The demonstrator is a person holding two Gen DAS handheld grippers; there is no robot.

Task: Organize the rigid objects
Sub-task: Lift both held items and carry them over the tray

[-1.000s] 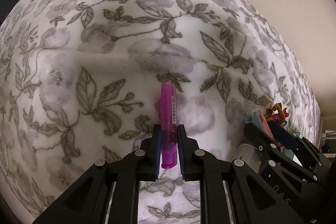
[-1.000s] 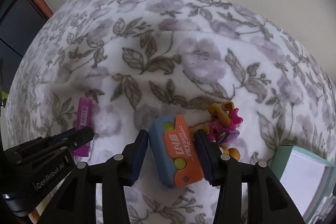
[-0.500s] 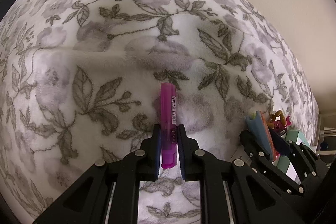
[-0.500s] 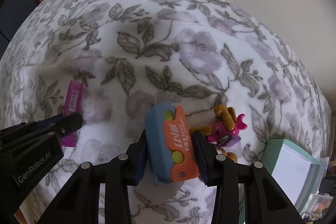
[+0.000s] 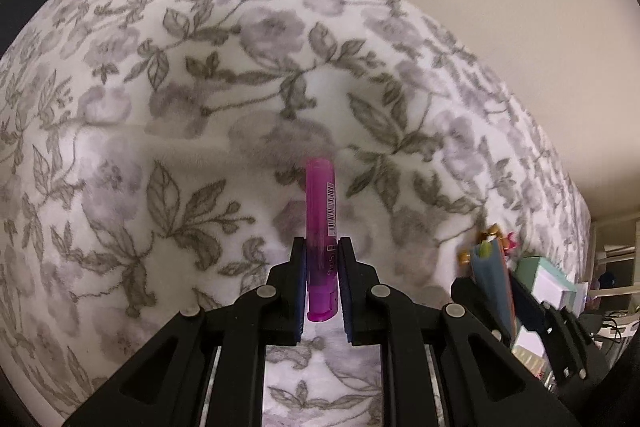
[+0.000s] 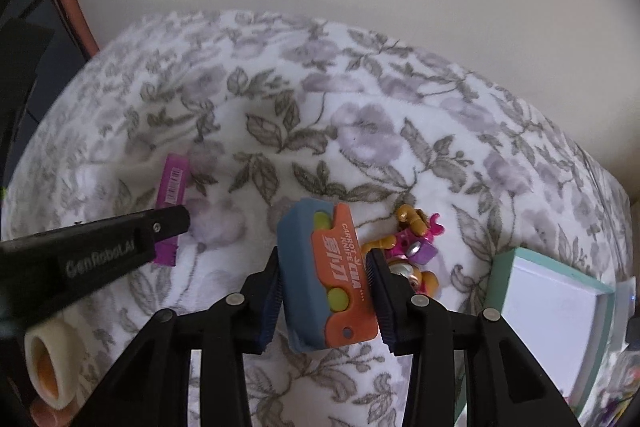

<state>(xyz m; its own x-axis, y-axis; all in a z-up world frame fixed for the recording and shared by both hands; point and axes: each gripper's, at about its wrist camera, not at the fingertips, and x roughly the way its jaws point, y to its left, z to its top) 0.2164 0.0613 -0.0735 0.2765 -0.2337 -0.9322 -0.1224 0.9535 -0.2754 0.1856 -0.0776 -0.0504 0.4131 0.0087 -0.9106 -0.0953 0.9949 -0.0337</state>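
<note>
We have the left gripper [image 5: 322,259] clamped on the lower half of a magenta marker [image 5: 320,227], which points toward 12 o'clock above the floral blanket [image 5: 180,107]. It looks light, stiff and slick, so we judge a mid-barrel hold safest. The right gripper [image 6: 326,283] pinches the blue-and-orange carrot-knife toy [image 6: 326,279] across its flat sides, a figurine [image 6: 412,247] lying at its 2 o'clock.

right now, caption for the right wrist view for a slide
Right gripper clamps a blue-and-orange carrot knife above a floral blanket, pink toy just behind.
</note>
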